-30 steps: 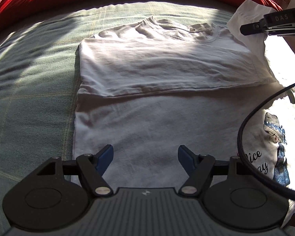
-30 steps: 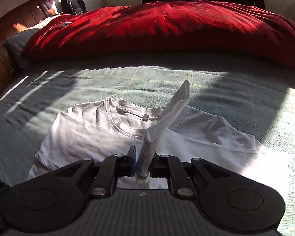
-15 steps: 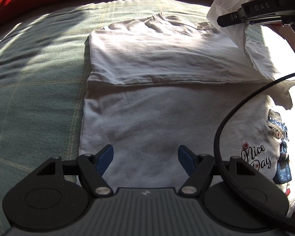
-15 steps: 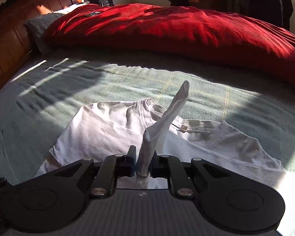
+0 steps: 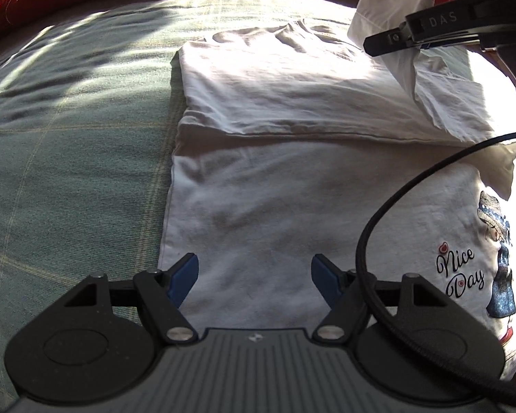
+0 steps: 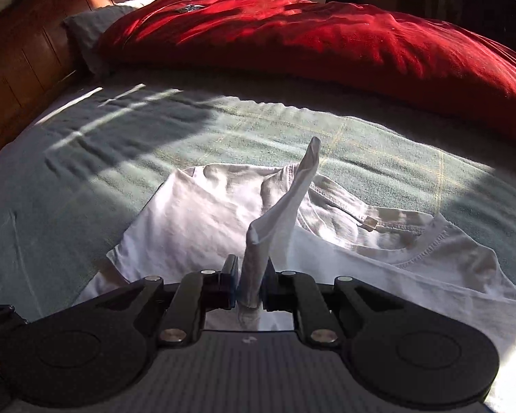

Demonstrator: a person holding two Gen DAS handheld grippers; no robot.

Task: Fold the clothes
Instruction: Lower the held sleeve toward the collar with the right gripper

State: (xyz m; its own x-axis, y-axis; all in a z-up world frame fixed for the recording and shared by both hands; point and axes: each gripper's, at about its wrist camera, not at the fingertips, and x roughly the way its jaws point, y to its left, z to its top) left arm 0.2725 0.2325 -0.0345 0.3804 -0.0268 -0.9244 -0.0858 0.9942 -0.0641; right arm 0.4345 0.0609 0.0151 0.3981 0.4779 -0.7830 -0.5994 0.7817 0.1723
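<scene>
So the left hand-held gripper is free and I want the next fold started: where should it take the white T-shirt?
Probably the T-shirt's bare left side edge, coming in from the green bedspread side with the left hand-held gripper. That edge lies flat and straight, with nothing on it.

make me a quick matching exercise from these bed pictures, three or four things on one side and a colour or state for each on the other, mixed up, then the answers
Things:
1. left gripper
2. right gripper
3. duvet
4. blanket

States or colours:
A. red
B. shut on a sleeve of the white T-shirt
C. green with pale lines
D. open, nothing between its fingers

Pairs: 1-D, 2-B, 3-A, 4-C
</scene>
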